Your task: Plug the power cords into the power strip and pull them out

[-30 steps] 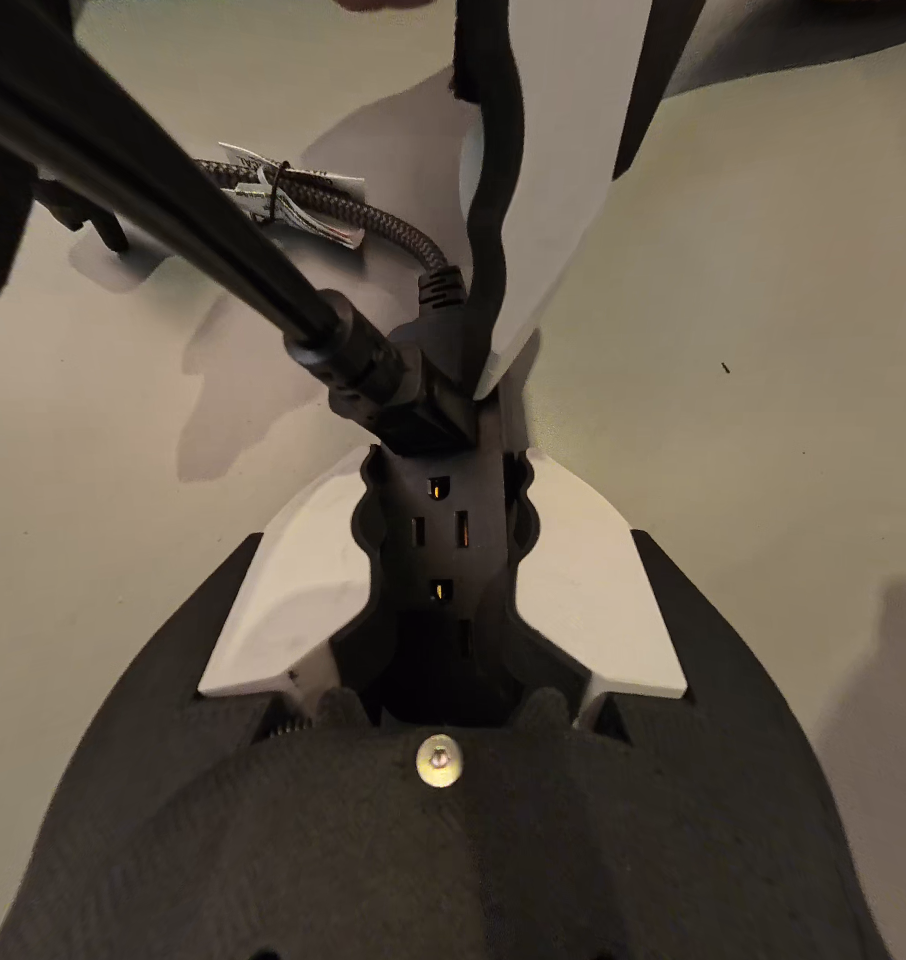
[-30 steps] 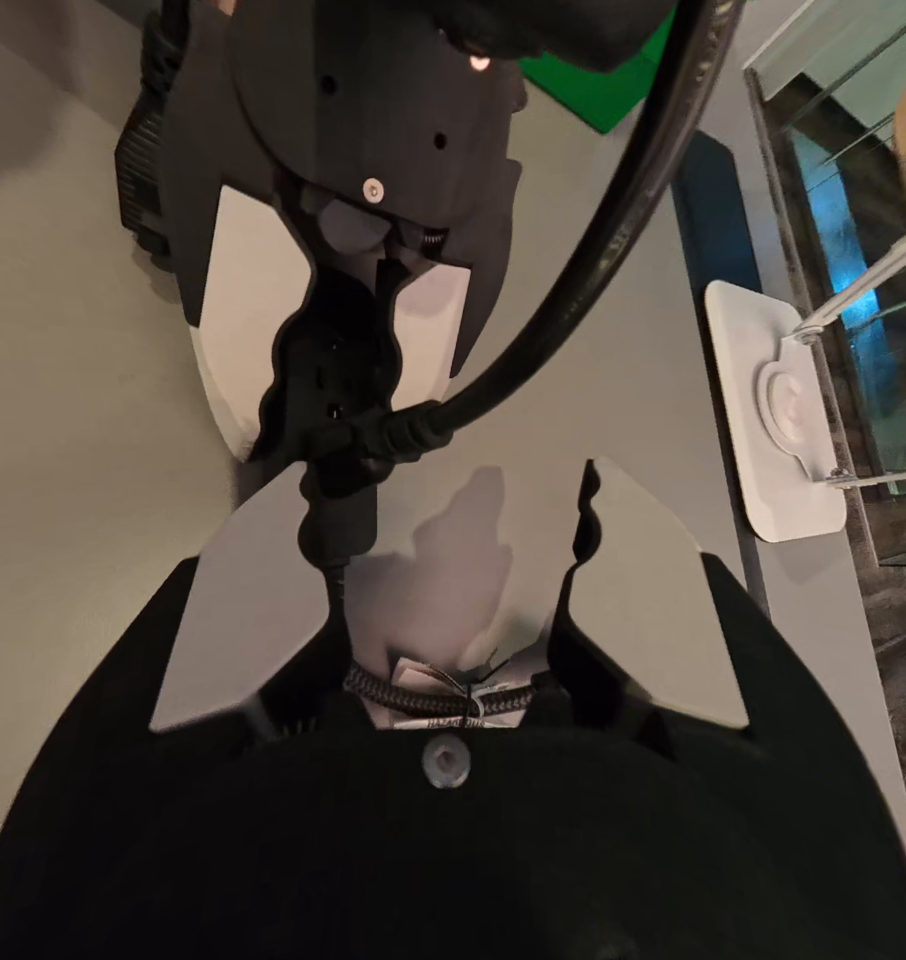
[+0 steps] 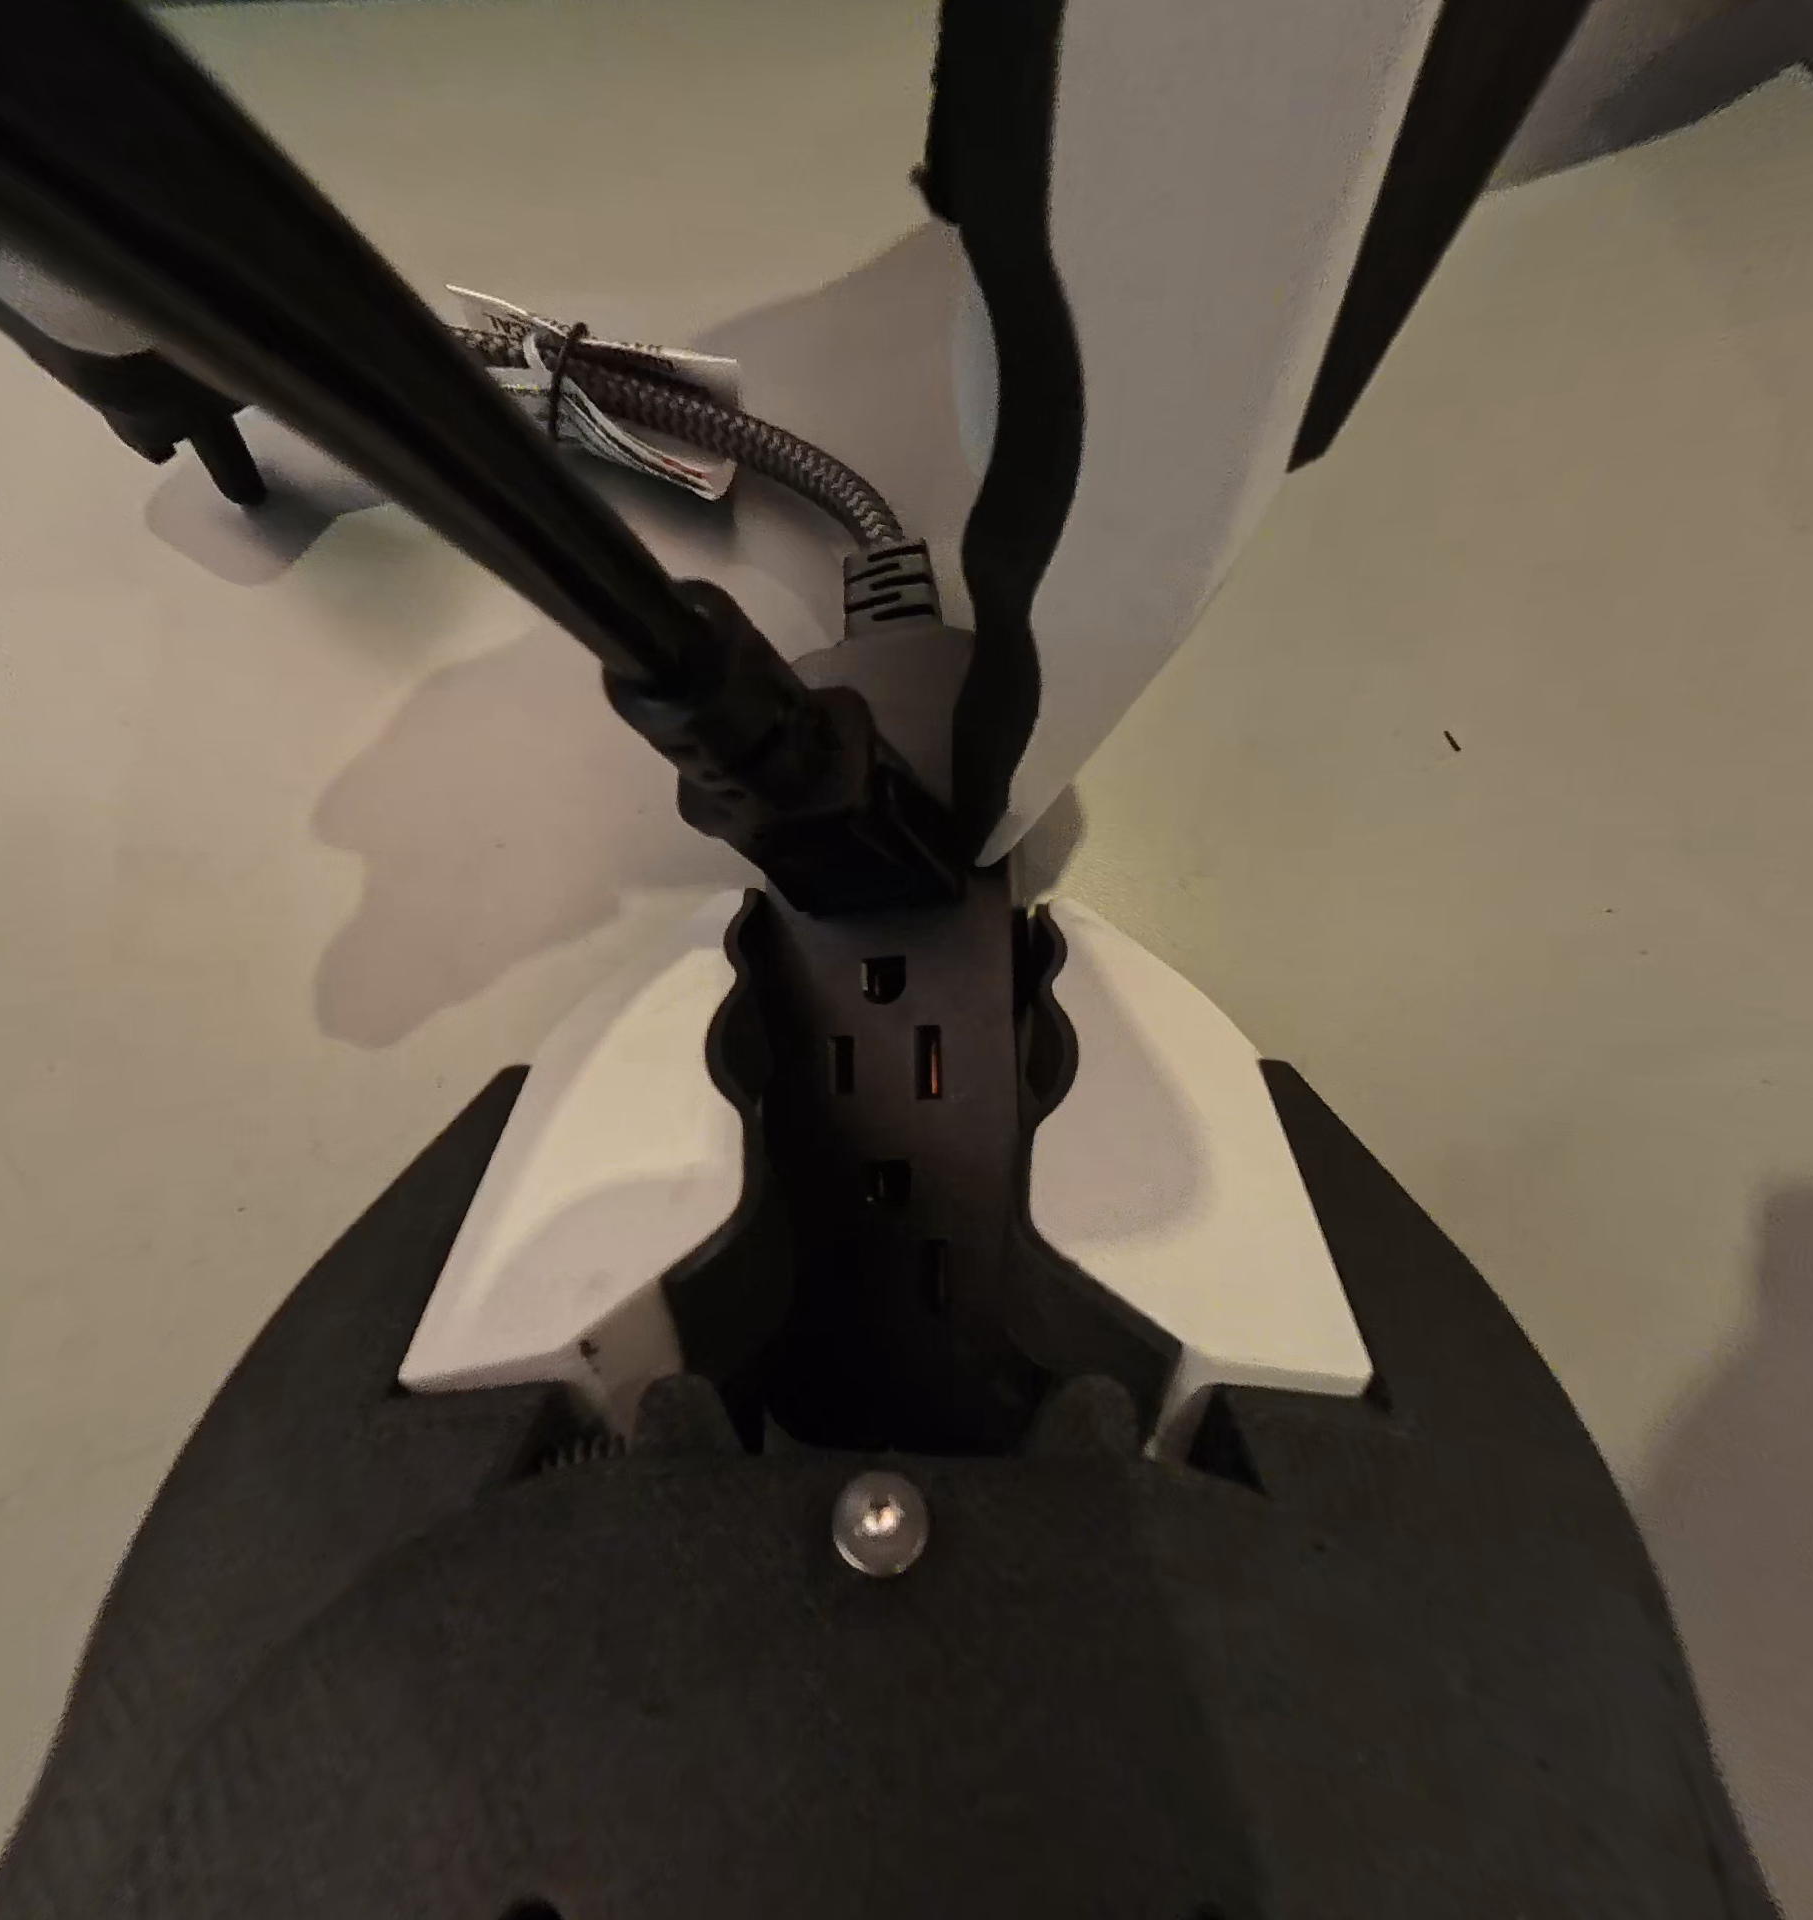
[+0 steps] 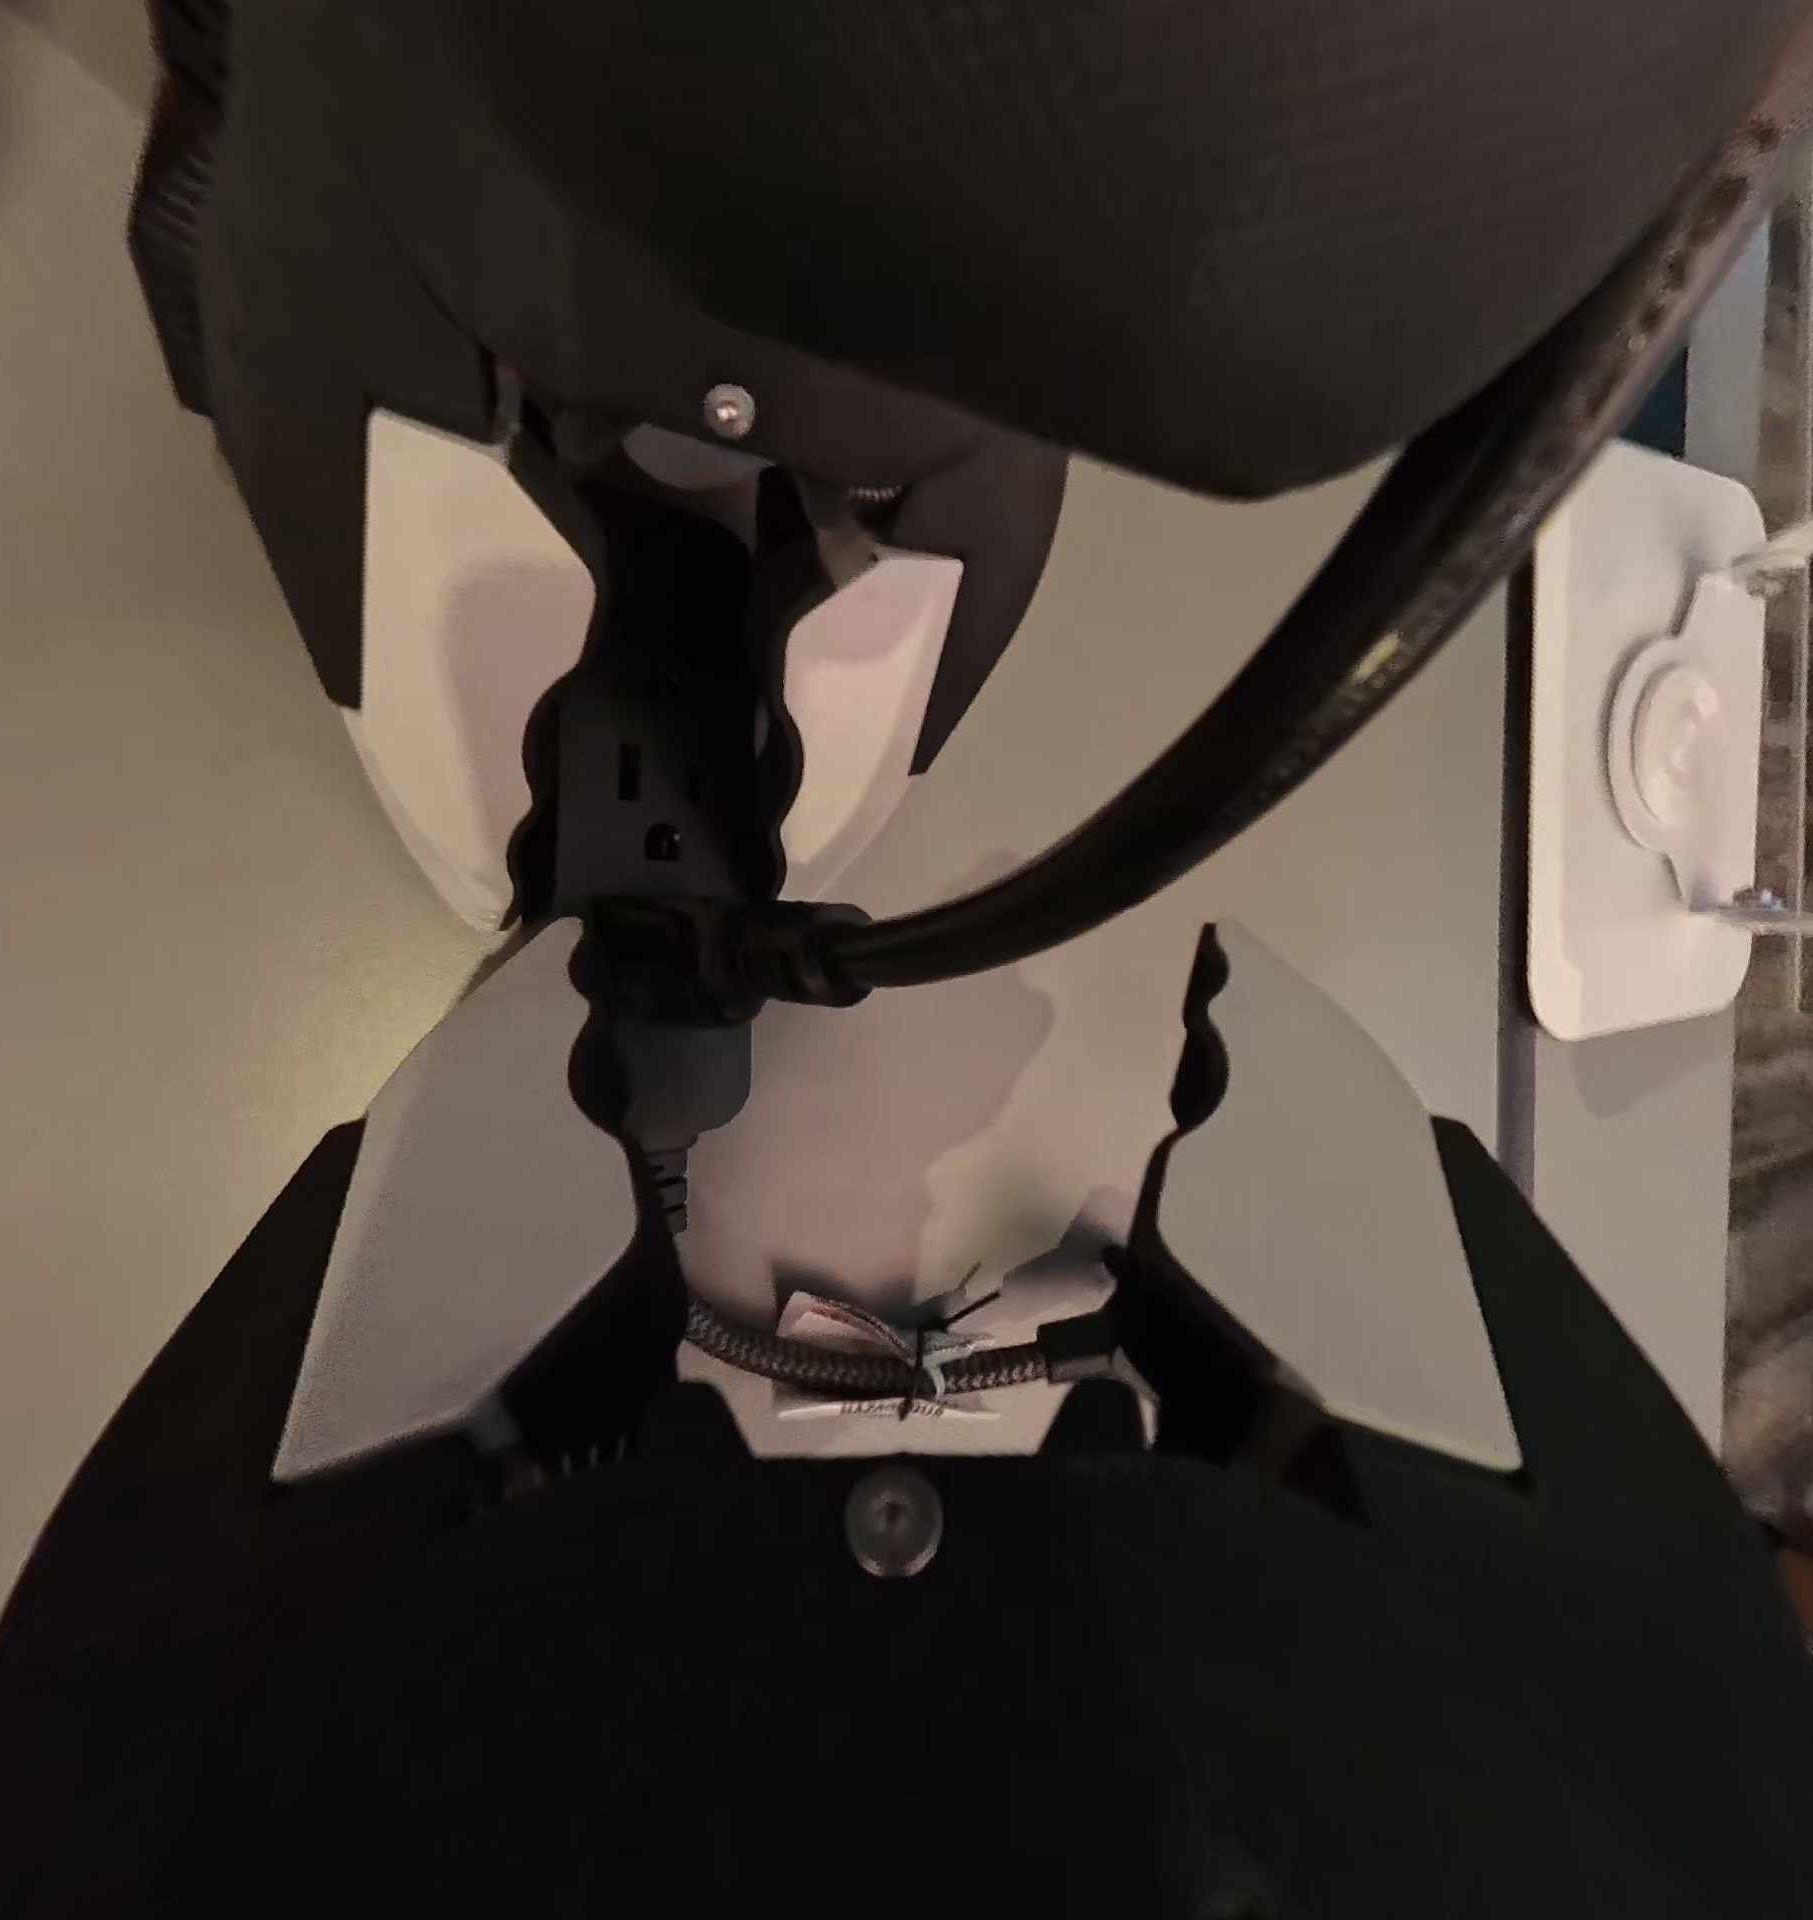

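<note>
While the power strip (image 3: 886,1122) lies on the table (image 3: 1453,935), clamped by the left gripper (image 3: 886,997), a black plug (image 3: 829,821) sits in its end outlet. The right gripper (image 4: 897,1023) stands spread beside the plug; judged step: grasping for extraction, which calls for closing squarely on it.

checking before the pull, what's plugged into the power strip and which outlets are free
A black plug sits in the end outlet of the power strip, held by the left gripper. Next outlet is free; another shows partly. Anything deeper between the fingers is hidden.
</note>
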`<state>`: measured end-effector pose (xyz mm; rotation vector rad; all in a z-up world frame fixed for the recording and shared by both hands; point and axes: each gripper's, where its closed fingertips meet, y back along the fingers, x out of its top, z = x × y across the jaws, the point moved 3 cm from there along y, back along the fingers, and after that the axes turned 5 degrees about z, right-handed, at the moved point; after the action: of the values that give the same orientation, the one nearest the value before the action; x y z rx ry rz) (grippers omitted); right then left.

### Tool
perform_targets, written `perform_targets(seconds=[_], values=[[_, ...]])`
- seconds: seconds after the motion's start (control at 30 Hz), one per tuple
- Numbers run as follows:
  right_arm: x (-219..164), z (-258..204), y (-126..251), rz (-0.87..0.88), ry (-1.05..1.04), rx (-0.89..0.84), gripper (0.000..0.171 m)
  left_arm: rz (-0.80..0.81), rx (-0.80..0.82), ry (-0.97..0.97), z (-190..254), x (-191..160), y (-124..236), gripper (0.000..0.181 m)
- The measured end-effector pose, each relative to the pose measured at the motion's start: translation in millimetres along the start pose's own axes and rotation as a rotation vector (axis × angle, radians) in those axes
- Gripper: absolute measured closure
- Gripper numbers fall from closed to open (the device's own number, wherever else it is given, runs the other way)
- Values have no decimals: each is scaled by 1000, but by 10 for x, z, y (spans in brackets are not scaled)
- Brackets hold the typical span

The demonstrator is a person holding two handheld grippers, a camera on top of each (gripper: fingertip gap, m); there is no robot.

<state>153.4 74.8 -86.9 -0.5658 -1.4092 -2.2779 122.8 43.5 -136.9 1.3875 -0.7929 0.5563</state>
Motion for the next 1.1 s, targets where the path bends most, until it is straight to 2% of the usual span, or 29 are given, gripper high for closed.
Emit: perform_targets(seconds=[0.1, 0.23, 0.5, 0.67, 0.77, 0.83, 0.93, 1.1], values=[[-28, 6, 23, -40, -32, -50, 62, 2, 12, 8, -4, 7, -8, 136], [43, -61, 89, -34, 93, -173, 73, -7, 29, 40, -22, 12, -13, 136], [24, -123, 156, 36, 78, -338, 79, -7, 40, 51, -33, 15, -17, 136], [14, -222, 176, 69, 95, -433, 95, -7, 54, 59, -40, 16, -20, 136], [-15, -197, 197, 106, 38, -428, 91, -4, 55, 48, -25, 15, -21, 136], [-43, -172, 260, 175, 15, -384, 74, 4, 13, -1, 22, 15, -20, 136], [-25, -108, 465, 291, 134, -412, 80, 5, -18, -25, 34, 8, -11, 136], [-79, -114, 361, 247, 186, -301, 77, 2, -28, -27, 35, 8, -10, 136]])
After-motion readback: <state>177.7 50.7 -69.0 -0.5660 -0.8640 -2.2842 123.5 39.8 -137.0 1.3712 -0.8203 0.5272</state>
